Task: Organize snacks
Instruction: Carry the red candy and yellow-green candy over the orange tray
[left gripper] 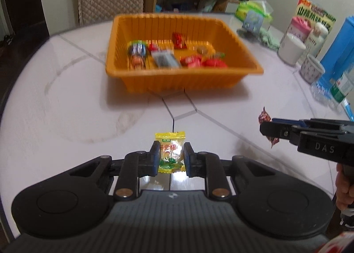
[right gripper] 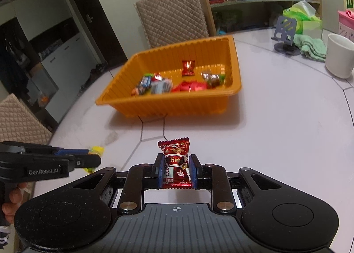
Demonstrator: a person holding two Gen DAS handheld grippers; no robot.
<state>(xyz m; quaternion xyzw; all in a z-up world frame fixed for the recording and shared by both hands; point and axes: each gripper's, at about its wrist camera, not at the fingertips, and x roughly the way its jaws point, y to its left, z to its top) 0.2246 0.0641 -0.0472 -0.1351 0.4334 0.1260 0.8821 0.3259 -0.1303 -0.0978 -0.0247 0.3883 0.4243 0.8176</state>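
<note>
The left gripper (left gripper: 171, 155) has its jaws clenched on a yellow candy (left gripper: 170, 153), held clear above the pale tabletop (left gripper: 77, 102). Beside it, the right gripper (right gripper: 176, 167) grasps a dark red candy (right gripper: 176, 162) between its jaws. Beyond both sits an orange tray (left gripper: 183, 80) holding several wrapped snacks (left gripper: 192, 61)

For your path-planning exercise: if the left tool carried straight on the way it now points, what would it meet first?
Probably bare table: the left tool, shut on a yellow candy, points down at the tabletop short of the orange tray. Depth is unclear; a shallower line would meet the tray's near wall.
</note>
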